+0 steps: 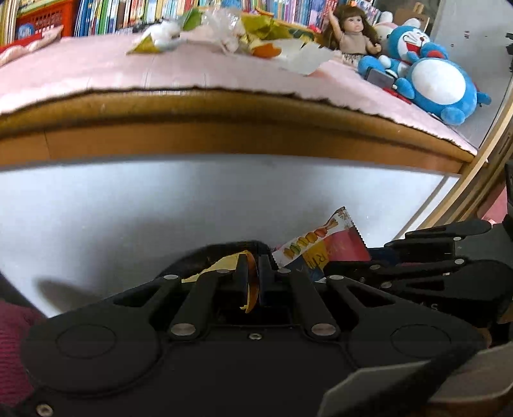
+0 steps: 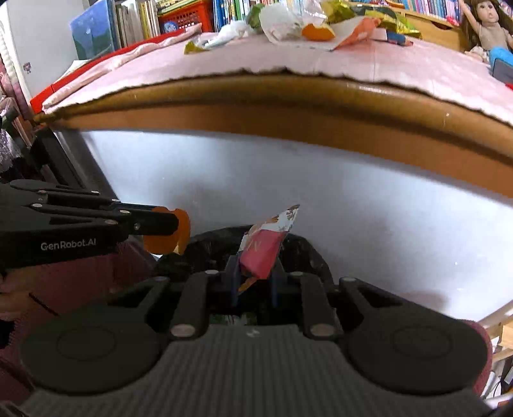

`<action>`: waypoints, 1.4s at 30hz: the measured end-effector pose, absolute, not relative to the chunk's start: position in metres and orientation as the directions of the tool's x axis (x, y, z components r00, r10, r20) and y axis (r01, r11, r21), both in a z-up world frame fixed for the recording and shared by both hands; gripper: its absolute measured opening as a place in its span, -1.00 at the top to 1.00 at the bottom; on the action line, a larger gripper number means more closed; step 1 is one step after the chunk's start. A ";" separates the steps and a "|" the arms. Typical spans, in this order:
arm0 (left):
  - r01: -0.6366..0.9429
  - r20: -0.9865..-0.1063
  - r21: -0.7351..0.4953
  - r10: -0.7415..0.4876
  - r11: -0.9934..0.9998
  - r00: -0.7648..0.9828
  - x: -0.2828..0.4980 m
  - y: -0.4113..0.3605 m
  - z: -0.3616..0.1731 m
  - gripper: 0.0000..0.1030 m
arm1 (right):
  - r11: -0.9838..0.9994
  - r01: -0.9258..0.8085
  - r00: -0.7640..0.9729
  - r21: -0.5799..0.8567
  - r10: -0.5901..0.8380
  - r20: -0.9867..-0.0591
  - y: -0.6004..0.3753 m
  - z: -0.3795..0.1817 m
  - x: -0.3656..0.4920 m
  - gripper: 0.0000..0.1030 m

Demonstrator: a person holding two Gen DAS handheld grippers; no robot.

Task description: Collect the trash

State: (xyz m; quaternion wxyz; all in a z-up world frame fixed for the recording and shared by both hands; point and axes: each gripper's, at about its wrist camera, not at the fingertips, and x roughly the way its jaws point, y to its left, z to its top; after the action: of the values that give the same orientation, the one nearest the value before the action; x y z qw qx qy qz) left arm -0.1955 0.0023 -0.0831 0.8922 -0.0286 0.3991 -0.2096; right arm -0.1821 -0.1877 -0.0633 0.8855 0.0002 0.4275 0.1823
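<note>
My left gripper is shut on a curled piece of orange peel; the right wrist view shows the peel at its tip from the side. My right gripper is shut on a red, white and yellow snack wrapper that sticks up from its fingers, and the left wrist view shows this wrapper too. Both grippers hang side by side just above a black bin bag in front of the table. More trash lies piled on the far side of the pink tabletop.
The table's wooden front edge stands above both grippers, with a pale panel below it. A doll and a blue plush toy lie at the table's right. Books line the back. A dark red sleeve is at the left.
</note>
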 end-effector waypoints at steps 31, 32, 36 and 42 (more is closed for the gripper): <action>0.317 -0.682 -0.210 -0.371 0.925 0.631 -0.189 0.003 -0.072 0.19 | 0.936 -0.309 0.569 0.171 0.325 -0.755 -0.185 -0.062 -0.175 -0.18; 0.316 -0.680 -0.210 -0.370 0.925 0.633 -0.189 0.004 -0.071 0.17 | 0.936 -0.308 0.571 0.169 0.324 -0.754 -0.186 -0.061 -0.175 -0.18; 0.312 -0.657 -0.196 -0.361 0.930 0.662 -0.187 0.011 -0.060 0.07 | 0.939 -0.303 0.588 0.163 0.319 -0.744 -0.188 -0.054 -0.174 -0.20; 0.305 -0.575 -0.158 -0.339 0.939 0.745 -0.184 0.029 -0.028 -0.06 | 0.942 -0.303 0.637 0.143 0.312 -0.705 -0.193 -0.034 -0.169 -0.24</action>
State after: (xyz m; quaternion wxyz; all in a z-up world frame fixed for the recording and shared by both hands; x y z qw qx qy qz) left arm -0.1841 0.0287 -0.0279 0.9336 -0.0271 0.3129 -0.1723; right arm -0.1685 -0.1929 -0.0343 0.9046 0.0056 0.3909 0.1701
